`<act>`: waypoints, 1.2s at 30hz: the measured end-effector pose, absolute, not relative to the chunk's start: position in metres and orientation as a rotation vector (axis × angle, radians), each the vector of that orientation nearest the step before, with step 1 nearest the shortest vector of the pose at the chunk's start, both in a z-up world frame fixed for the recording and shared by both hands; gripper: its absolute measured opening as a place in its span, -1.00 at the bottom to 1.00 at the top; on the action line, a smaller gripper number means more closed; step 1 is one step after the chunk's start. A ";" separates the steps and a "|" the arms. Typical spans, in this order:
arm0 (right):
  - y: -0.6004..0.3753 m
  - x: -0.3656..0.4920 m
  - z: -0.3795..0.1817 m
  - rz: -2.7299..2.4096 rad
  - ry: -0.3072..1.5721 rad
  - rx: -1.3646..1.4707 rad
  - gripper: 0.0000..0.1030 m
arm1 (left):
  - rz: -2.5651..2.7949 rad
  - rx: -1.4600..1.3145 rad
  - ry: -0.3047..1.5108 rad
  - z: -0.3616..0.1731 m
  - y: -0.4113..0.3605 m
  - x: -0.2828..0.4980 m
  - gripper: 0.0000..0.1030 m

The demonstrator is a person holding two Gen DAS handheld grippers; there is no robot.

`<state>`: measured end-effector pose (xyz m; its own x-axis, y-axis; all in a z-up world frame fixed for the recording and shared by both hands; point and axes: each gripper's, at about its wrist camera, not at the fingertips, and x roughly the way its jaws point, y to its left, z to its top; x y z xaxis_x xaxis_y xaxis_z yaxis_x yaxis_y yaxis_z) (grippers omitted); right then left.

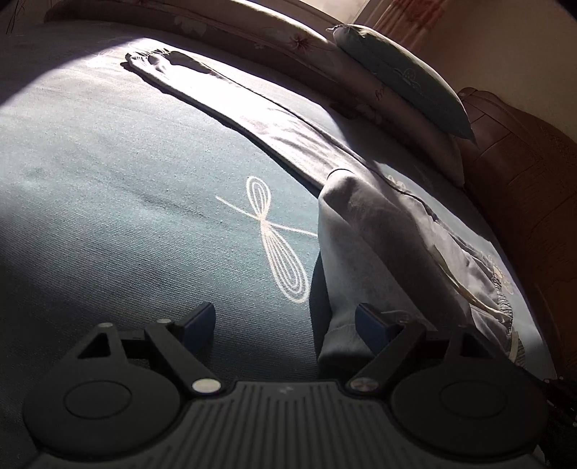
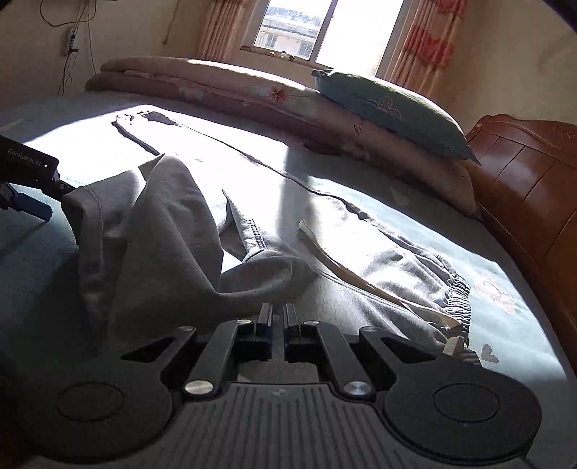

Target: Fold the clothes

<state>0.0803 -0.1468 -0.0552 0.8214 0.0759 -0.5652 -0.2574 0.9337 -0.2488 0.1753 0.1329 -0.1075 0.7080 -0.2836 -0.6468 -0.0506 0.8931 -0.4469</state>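
We see a bed (image 2: 414, 216) under a blue-grey cover with pale looped embroidery (image 1: 277, 245). Along its far side lies a rolled floral quilt (image 2: 223, 86), a teal pillow (image 2: 389, 108) resting on its end. A carved wooden headboard (image 2: 526, 173) stands at the right. A bright window (image 2: 306, 29) between pink patterned curtains (image 2: 429, 47) throws hard sunlight across the bed. Cables (image 2: 72, 43) hang on the cream wall.

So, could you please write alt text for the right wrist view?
The right tongs are shut on a raised fold of grey trousers spread over a blue-green bed. The left tongs reach in from the left edge; a pillow lies beneath a sunlit window.
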 end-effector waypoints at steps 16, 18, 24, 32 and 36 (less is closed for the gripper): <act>-0.041 0.080 -0.044 0.487 0.497 -0.448 -0.03 | -0.139 -0.452 0.791 -0.109 0.132 0.175 0.65; -0.025 0.091 -0.051 0.478 0.511 -0.481 -0.03 | -0.140 -0.453 0.791 -0.108 0.132 0.174 0.65; -0.006 0.121 -0.072 0.477 0.580 -0.495 -0.35 | -0.147 -0.445 0.784 -0.106 0.134 0.171 0.65; -0.040 0.128 -0.054 0.387 0.548 -0.376 -0.87 | -0.253 -0.291 0.661 -0.086 0.120 0.155 0.65; -0.056 0.133 -0.043 0.342 0.530 -0.340 -0.87 | -0.431 -0.248 0.591 -0.078 0.107 0.145 0.68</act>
